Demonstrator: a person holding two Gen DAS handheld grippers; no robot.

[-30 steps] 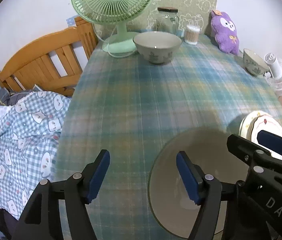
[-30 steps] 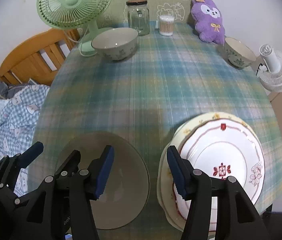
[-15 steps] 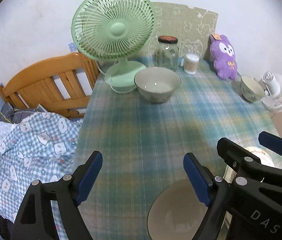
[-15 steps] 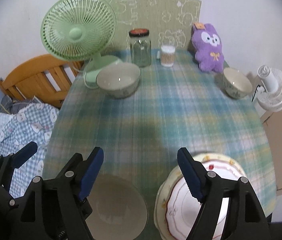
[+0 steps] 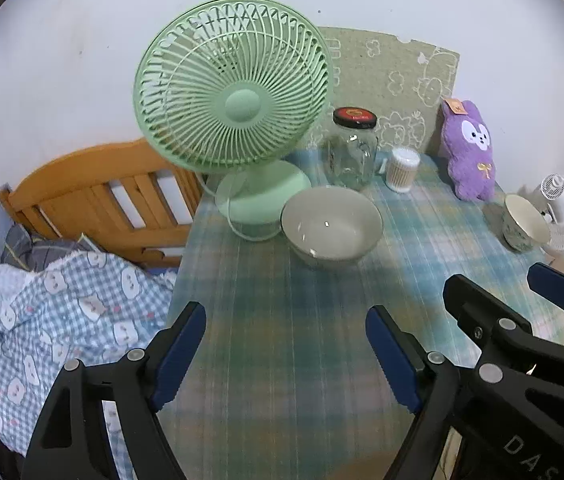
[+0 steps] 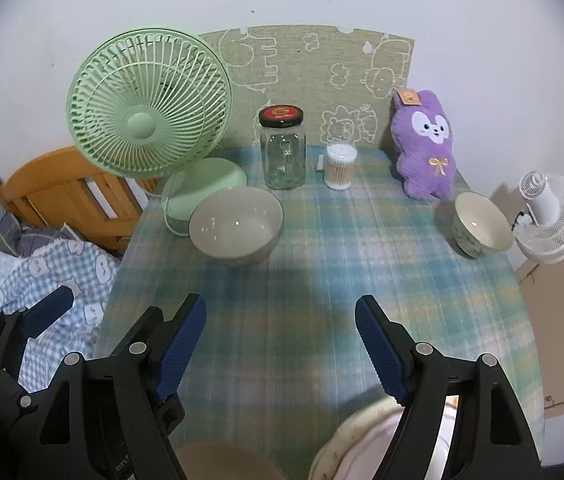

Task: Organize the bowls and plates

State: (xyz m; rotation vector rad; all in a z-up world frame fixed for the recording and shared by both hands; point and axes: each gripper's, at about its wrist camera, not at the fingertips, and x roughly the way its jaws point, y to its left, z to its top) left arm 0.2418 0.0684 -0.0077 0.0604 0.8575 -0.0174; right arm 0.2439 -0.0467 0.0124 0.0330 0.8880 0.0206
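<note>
1. Plainly, both pairs of jaws stand spread wide and hold nothing: the left gripper and the right gripper hover side by side above the checked surface
2. Just under the right jaws, at the near edge, lie a stack of plates and the rim of a brownish bowl; both are cut off by the frame
3. Ahead of the left jaws, a little to their right, sits the large grey bowl, upright and free, close beside the base of the green fan
4. Far ahead and right of the right jaws stands the small patterned bowl, well apart from the large one
5. I judge the step in hand to be reaching for a far bowl to gather it with the near dishes; the next move calls for going forward and closing on one wall of a rim, clear of the fan's base
6. Beyond the bowls stand a glass jar, a cotton-swab tub and a purple plush against the wall; left of the surface, a wooden bed frame with checked bedding; at the right edge, a white fan
</note>
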